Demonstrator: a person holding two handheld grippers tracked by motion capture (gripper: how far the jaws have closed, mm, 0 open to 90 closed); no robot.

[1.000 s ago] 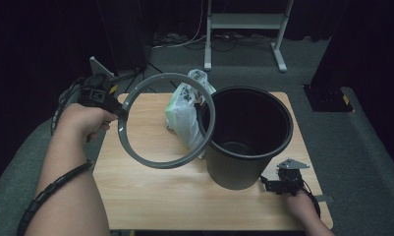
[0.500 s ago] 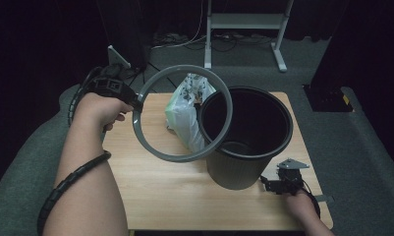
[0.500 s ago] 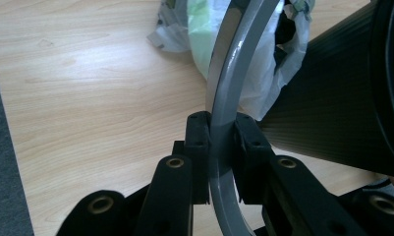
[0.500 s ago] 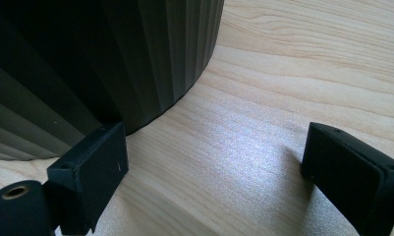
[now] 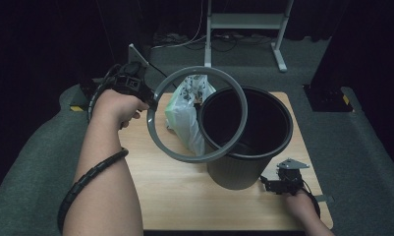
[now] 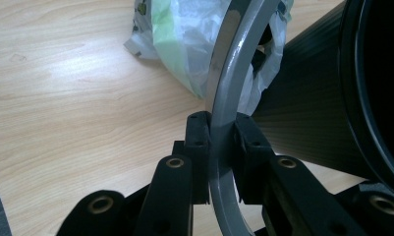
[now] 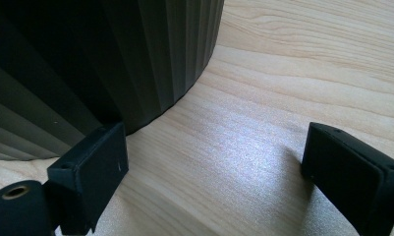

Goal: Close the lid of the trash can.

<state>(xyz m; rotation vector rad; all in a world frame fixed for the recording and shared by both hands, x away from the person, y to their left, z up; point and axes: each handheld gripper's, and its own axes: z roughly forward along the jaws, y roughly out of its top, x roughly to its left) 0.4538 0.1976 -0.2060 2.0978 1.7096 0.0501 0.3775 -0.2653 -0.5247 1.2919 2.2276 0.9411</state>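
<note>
On the pale wooden table [image 5: 184, 196] I count three things in play: one grey plastic ring [image 5: 197, 114], one black ribbed plastic bin [image 5: 246, 142] and one crumpled white-and-green plastic bag [image 5: 184, 110]. There are two hand-held grippers, one in each of the person's hands. The left gripper [image 5: 146, 98] is clamped on the grey ring; in the left gripper view its two black pads pinch the band of the ring [image 6: 224, 128] from either side, with the ring running up between them. The ring is held in the air, tilted, its far edge overlapping the near left part of the bin's open mouth and the bag showing through its middle. The bag stands on the table just beside the bin, on the bin's left and touching or nearly touching its wall; I cannot tell which. The right gripper [image 5: 270, 183] rests low on the table at the near right foot of the bin, its two jaws standing wide apart with nothing between them. In the right gripper view one jaw sits close against the bin's ribbed wall [image 7: 111, 59], the other well out over bare wood [image 7: 283, 98].
</note>
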